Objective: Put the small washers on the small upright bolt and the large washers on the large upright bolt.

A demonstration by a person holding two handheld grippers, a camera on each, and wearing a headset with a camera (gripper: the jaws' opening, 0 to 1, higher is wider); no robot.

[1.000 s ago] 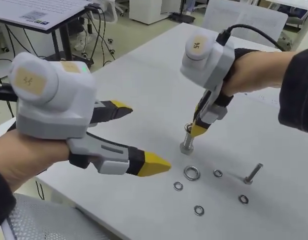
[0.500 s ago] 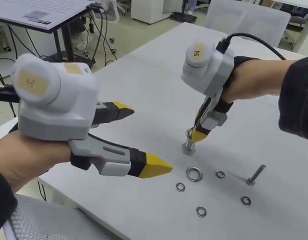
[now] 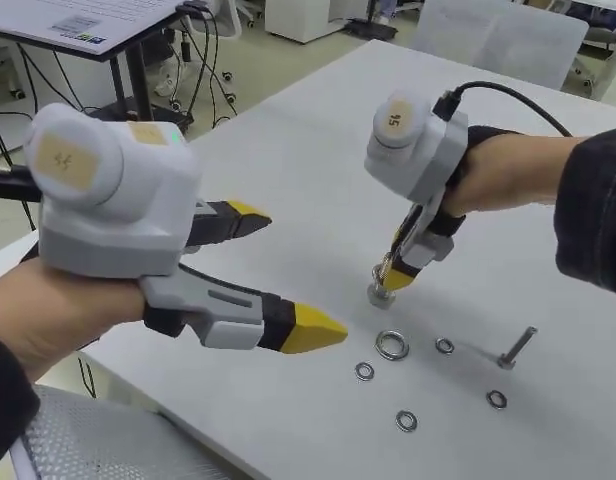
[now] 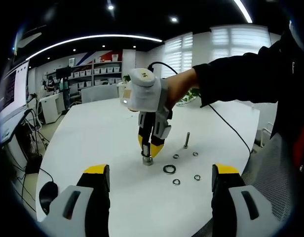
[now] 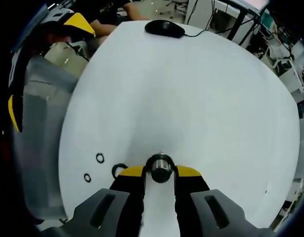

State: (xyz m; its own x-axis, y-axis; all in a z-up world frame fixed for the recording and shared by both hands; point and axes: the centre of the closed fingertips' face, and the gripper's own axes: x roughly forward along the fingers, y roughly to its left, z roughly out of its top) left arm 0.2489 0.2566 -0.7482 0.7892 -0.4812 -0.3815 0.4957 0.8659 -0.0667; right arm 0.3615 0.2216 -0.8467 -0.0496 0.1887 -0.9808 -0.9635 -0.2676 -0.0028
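The large upright steel bolt [image 3: 379, 292] stands on the white tabletop [image 3: 288, 150], its top flanked by the narrowed jaws of the right gripper [image 3: 393, 272]. Whether a washer is pinched there cannot be told. Any ring is best kept level and released only once it is over the bolt. A large loose steel washer [image 3: 391, 346] lies just beside. The left gripper [image 3: 288, 270] is held wide open, well apart.

Left gripper [image 4: 161, 171] jaws wide apart; right gripper [image 4: 150, 145] tips at large upright bolt [image 4: 148, 159]; washers [image 4: 169, 169] beside.

On my right hand-held gripper [image 3: 390, 277], a round tan paper sticker [image 3: 393, 118] bears two handwritten digits, seemingly 56. The faded tan label [image 3: 63, 160] on my left hand-held gripper [image 3: 288, 270] is too faint to read.
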